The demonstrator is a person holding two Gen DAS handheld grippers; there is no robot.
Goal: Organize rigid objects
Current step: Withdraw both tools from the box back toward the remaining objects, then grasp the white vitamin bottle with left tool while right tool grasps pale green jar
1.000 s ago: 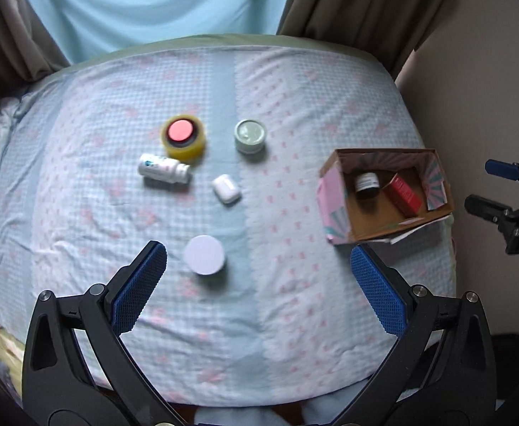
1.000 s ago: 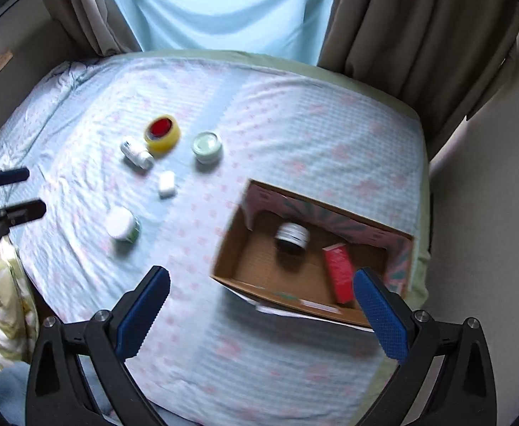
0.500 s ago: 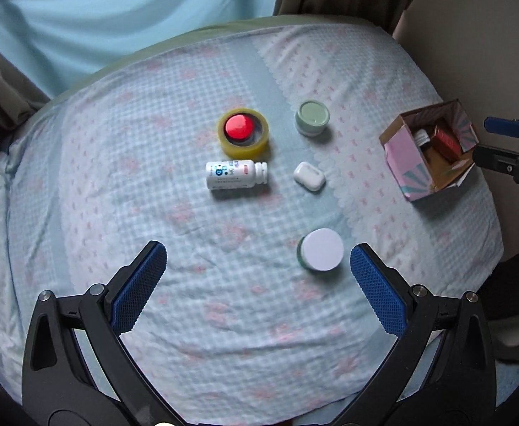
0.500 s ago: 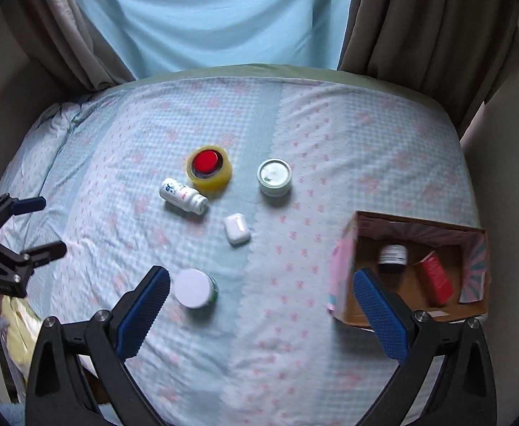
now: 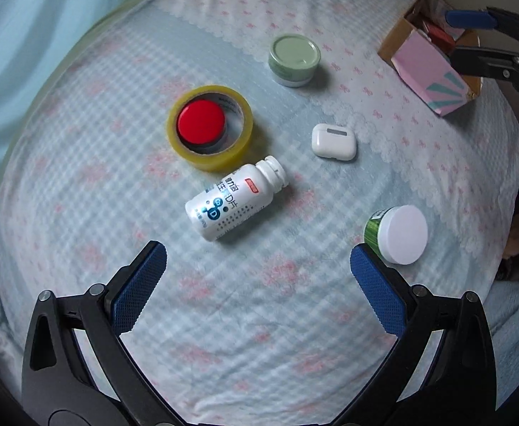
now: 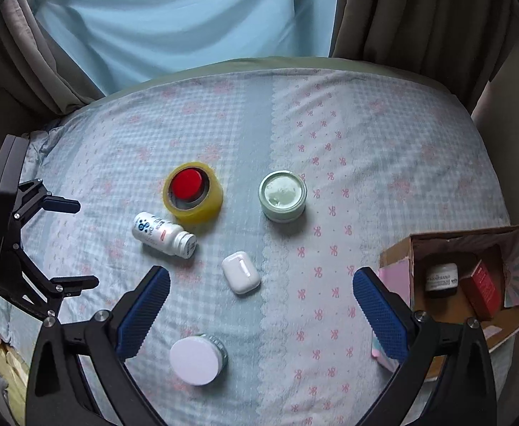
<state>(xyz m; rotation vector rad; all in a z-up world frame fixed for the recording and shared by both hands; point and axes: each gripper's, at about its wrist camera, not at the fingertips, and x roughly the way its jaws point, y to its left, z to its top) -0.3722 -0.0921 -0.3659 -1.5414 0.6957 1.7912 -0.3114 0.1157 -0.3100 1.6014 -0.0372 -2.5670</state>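
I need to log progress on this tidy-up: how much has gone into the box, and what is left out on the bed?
Done: the cardboard box already holds a small dark jar and a red carton.
In hand: nothing; the left gripper and right gripper are open and empty.
Left: tape roll around a red-lidded item, pill bottle, earbud case, green jar, white-lidded jar.

The bed (image 6: 383, 135) carries tape roll (image 6: 192, 192), bottle (image 6: 163, 235), earbud case (image 6: 241, 272), two jars (image 6: 282, 196) and a box (image 6: 398, 259).

Left wrist view looks steeply down, close over the blue checked bedspread (image 5: 259, 319). Right wrist view sits higher, facing the pale blue curtain (image 6: 188, 17). Both share the yellow tape roll (image 5: 210, 127) (image 6: 192, 191).
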